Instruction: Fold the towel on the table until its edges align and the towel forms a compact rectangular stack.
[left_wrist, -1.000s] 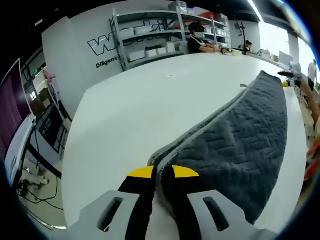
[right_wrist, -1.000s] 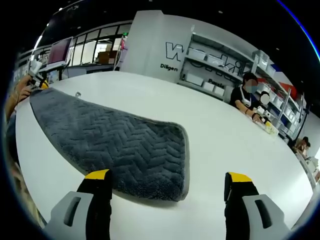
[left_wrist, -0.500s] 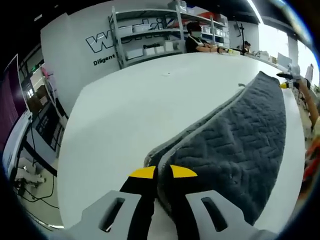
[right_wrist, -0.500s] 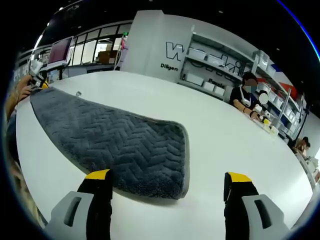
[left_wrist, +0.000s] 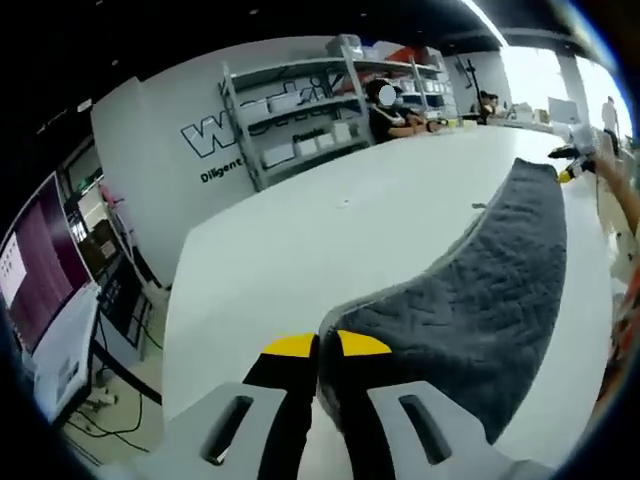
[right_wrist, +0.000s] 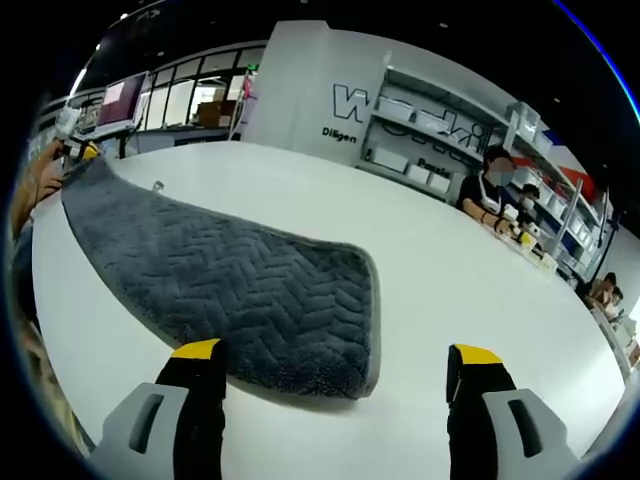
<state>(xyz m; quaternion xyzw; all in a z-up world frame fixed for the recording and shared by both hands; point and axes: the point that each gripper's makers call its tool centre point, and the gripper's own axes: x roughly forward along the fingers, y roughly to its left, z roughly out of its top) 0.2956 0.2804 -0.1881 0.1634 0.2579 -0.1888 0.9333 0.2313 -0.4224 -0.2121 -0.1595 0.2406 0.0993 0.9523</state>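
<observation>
A dark grey quilted towel (right_wrist: 230, 285) lies lengthwise on the white table (right_wrist: 450, 270), its near end rounded and flat. My right gripper (right_wrist: 335, 365) hovers open just short of that end, with nothing between its fingers. In the left gripper view the other end of the towel (left_wrist: 480, 290) is raised off the table, and my left gripper (left_wrist: 318, 347) is shut on its corner edge. The left gripper (right_wrist: 78, 150) also appears far left in the right gripper view, held by a hand. The right gripper (left_wrist: 570, 165) shows small at the towel's far end.
Metal shelving (left_wrist: 310, 110) with bins stands against a white wall with lettering. People sit at the table's far side (right_wrist: 490, 195). A small object (right_wrist: 157, 187) lies on the table beside the towel. A screen and cables (left_wrist: 60, 330) sit past the table's edge.
My left gripper has lifted the towel's corner higher off the table, so that end now arches up. The right gripper has stayed still and open.
</observation>
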